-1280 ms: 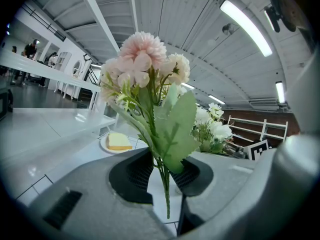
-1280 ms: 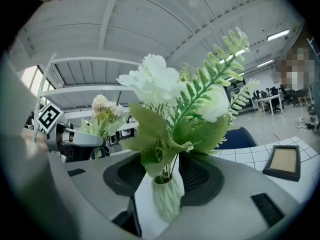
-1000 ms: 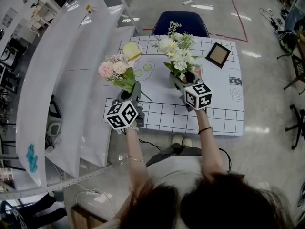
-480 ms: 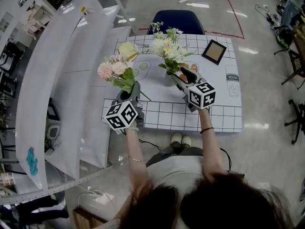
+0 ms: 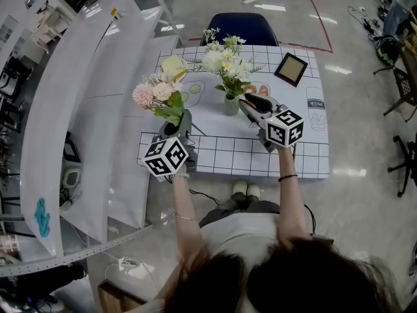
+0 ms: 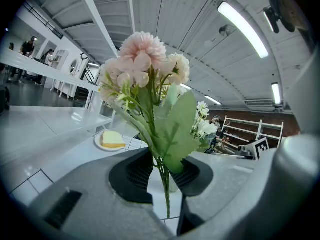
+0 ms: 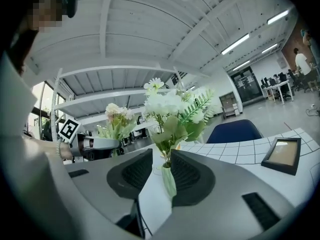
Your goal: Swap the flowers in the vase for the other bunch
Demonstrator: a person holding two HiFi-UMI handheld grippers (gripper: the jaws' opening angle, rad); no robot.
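A pale green vase [image 5: 231,105] stands mid-table with the white bunch [image 5: 221,60] upright in it. My right gripper [image 5: 249,103] sits just right of the vase, apart from it. Its jaws have just been closing, a gap remains, and nothing is between them. In the right gripper view the vase [image 7: 168,181] and white bunch [image 7: 170,104] show beyond my right gripper [image 7: 157,171]. My left gripper [image 5: 176,128] hovers at the table's left, shut on the stems of the pink bunch [image 5: 156,95]. The left gripper view shows the pink bunch [image 6: 145,64] rising from my left gripper [image 6: 162,176].
The table [image 5: 306,155] has a white grid cloth. A plate with a yellow piece [image 5: 174,65] lies at the back left, and a picture frame [image 5: 291,69] at the back right. A blue chair [image 5: 241,30] stands behind the table. White shelving [image 5: 85,109] runs along the left.
My right gripper has drawn back from the white bunch's stems toward the right, and its jaws are narrower. The white bunch stays in the vase. The left gripper has not moved.
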